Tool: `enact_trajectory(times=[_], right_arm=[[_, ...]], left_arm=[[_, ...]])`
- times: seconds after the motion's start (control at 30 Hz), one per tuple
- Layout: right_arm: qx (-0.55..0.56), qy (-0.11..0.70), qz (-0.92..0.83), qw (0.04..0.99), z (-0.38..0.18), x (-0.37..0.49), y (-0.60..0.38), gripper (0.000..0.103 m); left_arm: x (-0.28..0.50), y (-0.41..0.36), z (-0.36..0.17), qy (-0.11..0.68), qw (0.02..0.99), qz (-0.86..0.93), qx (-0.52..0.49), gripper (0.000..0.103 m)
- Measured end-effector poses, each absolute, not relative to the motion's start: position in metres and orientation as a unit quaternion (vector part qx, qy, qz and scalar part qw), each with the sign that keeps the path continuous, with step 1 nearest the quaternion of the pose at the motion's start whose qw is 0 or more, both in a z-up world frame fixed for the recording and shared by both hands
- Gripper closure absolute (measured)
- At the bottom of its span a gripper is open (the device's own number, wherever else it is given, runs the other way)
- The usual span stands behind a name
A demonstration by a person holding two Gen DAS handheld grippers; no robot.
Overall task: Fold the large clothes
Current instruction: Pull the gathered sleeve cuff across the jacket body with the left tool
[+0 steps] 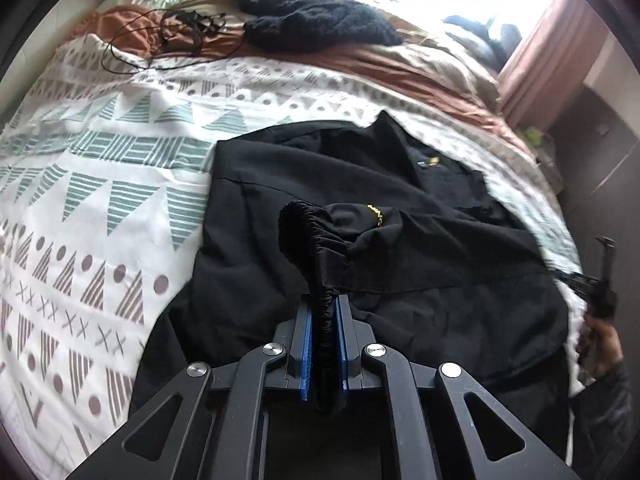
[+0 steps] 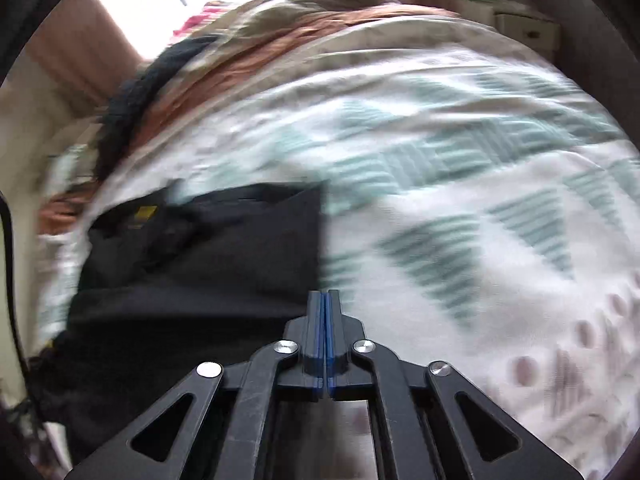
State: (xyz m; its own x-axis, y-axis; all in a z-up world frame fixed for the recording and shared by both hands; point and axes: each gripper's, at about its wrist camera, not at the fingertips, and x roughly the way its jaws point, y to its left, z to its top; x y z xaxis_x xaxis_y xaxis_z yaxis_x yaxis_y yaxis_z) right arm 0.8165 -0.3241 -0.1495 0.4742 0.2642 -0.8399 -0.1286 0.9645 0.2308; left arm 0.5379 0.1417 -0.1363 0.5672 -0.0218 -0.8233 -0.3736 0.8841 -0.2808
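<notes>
A black jacket (image 1: 400, 208) with small yellow logos lies spread on the patterned bedspread (image 1: 100, 200). My left gripper (image 1: 323, 300) is shut on the jacket's elastic sleeve cuff (image 1: 316, 240), which bunches up between the blue pads (image 1: 306, 344) and is lifted above the jacket body. In the right wrist view the same jacket (image 2: 208, 248) lies at the lower left. My right gripper (image 2: 325, 294) hovers at its right edge, the blue pads pressed together with nothing visible between them. That view is blurred.
A fuzzy black garment (image 1: 320, 20) and a tangled black cable (image 1: 160, 40) lie at the bed's far end on brown and beige bedding. A pink curtain (image 1: 532, 52) hangs by the bright window. A person's hand (image 1: 604, 344) shows at the right edge.
</notes>
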Motion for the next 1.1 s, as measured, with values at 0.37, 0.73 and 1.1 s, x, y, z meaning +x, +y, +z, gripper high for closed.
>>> enact_trajectory(times=[0.37, 0.73, 1.1], right_arm=[[0.145, 0.52, 0.169, 0.824, -0.137, 0.805, -0.346, 0.014], [0.092, 0.561, 0.251, 0.783, -0.158, 0.772, -0.296, 0.1], [0.094, 0.558, 0.18, 0.804, -0.17, 0.799, -0.313, 0.1]], left_arm=[[0.551, 0.157, -0.163, 0.478, 0.841, 0.098, -0.233, 0.093], [0.554, 0.154, -0.165, 0.482, 0.839, 0.076, -0.24, 0.093], [0.576, 0.148, -0.175, 0.491, 0.832, 0.059, -0.252, 0.093]])
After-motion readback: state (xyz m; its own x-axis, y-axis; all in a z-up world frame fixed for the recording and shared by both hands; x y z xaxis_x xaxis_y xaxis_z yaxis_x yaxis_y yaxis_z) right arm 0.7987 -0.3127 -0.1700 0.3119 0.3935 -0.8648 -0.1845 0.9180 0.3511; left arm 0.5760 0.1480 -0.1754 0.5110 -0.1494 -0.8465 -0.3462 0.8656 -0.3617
